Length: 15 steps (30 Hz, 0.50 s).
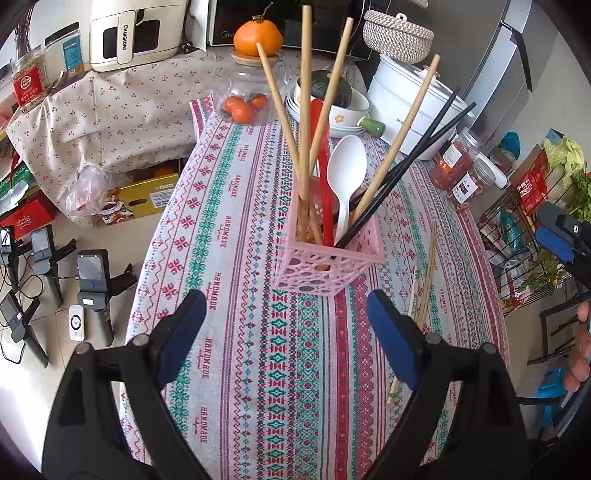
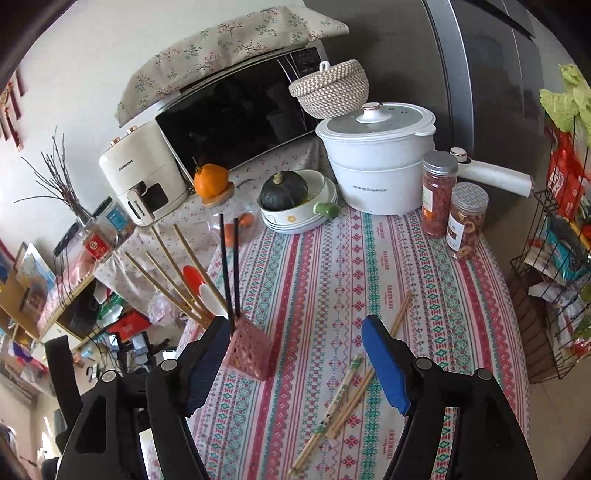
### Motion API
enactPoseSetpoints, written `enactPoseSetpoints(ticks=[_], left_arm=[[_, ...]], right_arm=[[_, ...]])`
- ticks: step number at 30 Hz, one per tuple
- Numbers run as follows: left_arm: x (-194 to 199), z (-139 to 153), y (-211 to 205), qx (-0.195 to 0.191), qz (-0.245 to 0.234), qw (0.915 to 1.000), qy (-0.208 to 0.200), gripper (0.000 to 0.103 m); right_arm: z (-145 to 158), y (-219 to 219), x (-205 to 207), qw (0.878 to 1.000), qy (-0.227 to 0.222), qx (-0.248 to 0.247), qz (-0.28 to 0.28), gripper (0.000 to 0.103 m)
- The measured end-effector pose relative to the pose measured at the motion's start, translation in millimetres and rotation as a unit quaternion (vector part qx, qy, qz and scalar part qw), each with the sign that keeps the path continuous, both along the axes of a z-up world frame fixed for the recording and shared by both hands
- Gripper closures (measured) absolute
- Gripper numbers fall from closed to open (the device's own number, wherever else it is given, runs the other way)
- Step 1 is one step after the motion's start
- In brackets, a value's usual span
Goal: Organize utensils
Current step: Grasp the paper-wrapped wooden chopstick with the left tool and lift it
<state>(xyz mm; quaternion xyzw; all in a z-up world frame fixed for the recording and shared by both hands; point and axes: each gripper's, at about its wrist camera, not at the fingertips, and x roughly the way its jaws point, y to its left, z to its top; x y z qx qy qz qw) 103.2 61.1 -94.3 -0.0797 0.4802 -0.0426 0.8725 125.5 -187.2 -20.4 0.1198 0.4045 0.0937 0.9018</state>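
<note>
1. A pink holder [image 1: 328, 254] with holes in its sides stands on the table with the patterned cloth [image 1: 236, 221].
2. Inside the holder stand four wooden chopsticks [image 1: 304, 122], two black chopsticks [image 1: 402, 173], a white spoon [image 1: 345, 173] and a red spoon [image 1: 323, 173]. They lean out in different ways.
3. More wooden chopsticks [image 2: 347, 391] lie flat on the cloth, to the right of the holder. Some of them are in a paper wrapper [image 2: 341, 391].
4. The left gripper [image 1: 286, 332] has its two blue pads wide apart. Nothing is between them. It is over the cloth, just in front of the holder.
5. The right gripper [image 2: 295, 365] also has its pads wide apart and holds nothing. Its left pad is just beside the holder. Its right pad is over the loose chopsticks.
6. At the back of the table sit a white pot [image 2: 376, 166], two jars [image 2: 454, 210], a stack of bowls with a green pumpkin [image 2: 283, 190], and an orange [image 1: 258, 35].
</note>
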Motion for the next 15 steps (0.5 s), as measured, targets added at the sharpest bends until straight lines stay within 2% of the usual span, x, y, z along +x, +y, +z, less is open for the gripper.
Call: enactPoseSetpoints(ticks=[3, 7, 15], left_arm=[[-5.2, -4.8, -13.7, 0.011, -0.01, 0.9999, -0.003, 0.014], [-9.0, -11.8, -30.9, 0.022, -0.03, 0.9993, 0.007, 0.014], [-11.1, -19.2, -66.0, 0.053, -0.067, 0.9962, 0.017, 0.013]], right_arm=[[-14.8, -20.4, -7.4, 1.0, 0.008, -0.019, -0.023, 0.019], [-31.0, -42.3, -16.3, 0.997, 0.026, -0.054, -0.042, 0.018], [-48.6, -73.9, -30.1, 0.996, 0.051, -0.048, -0.063, 0.015]])
